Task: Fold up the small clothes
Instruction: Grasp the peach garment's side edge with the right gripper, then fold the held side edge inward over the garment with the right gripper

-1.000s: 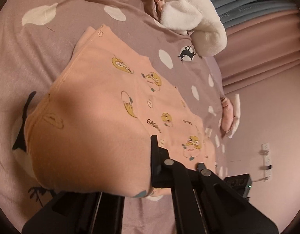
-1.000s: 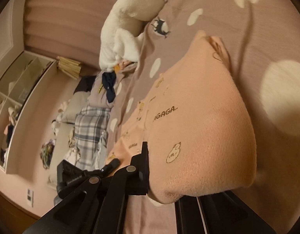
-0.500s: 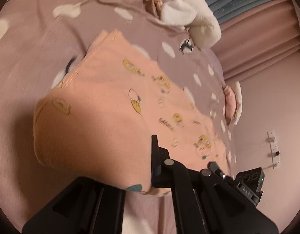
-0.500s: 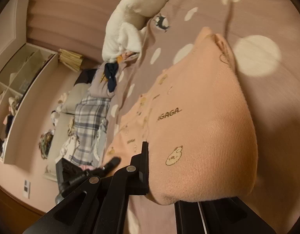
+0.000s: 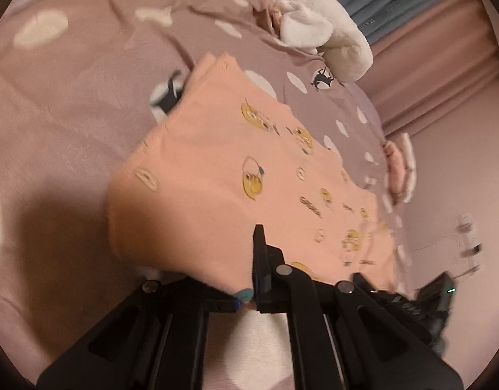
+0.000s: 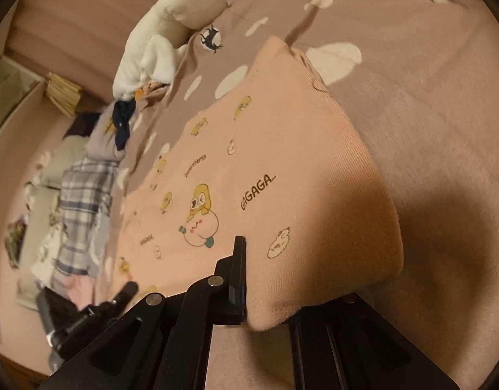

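Two black two-finger grippers hold one small peach cartoon-print cotton garment over a bed.

The left gripper [image 5: 249, 292] and right gripper [image 6: 246, 305] are each clamped on a near edge of the peach garment [image 5: 217, 195], which stretches away above the mauve bedspread with white blotches [image 5: 70, 113]. Beyond the garment's far end, on the bedspread, lies a white fluffy plush toy [image 5: 317, 32].
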Motion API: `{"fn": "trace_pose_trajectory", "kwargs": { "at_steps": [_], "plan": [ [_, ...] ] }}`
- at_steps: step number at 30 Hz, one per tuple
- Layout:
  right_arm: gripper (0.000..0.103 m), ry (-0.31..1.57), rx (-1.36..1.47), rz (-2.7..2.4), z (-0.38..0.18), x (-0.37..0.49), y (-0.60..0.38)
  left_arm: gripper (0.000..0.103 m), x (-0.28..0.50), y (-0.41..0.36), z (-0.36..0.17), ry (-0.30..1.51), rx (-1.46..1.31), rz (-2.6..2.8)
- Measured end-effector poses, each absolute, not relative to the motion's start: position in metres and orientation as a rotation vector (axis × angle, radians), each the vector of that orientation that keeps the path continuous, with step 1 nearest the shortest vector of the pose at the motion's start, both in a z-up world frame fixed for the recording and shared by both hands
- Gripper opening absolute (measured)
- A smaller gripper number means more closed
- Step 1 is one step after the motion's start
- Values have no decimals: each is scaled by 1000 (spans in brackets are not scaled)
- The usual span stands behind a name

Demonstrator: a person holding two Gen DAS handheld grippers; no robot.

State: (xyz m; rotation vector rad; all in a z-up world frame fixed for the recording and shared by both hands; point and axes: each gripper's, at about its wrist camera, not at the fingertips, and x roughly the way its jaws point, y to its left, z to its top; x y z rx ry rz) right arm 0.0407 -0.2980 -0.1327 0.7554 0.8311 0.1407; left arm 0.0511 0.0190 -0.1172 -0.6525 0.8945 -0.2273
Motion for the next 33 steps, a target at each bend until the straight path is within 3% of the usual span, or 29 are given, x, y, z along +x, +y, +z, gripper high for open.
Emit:
{"fn": "trace_pose_trajectory", "kwargs": {
  "at_steps": [4,20,27,33],
  "plan": [
    [6,821,724,88,-130,31,-304,6,49,30,-124,905,-706,-219],
    [6,808,690,-132,-131,-4,-316,10,32,45,-109,876,-480,-190],
    [6,822,520,-218,-127,4,-296,12,35,50,-121,935,-465,-192],
    [6,786,613,-170,-132,-5,-309,13,28,62,-121,942,-477,-191]
  ]
}}
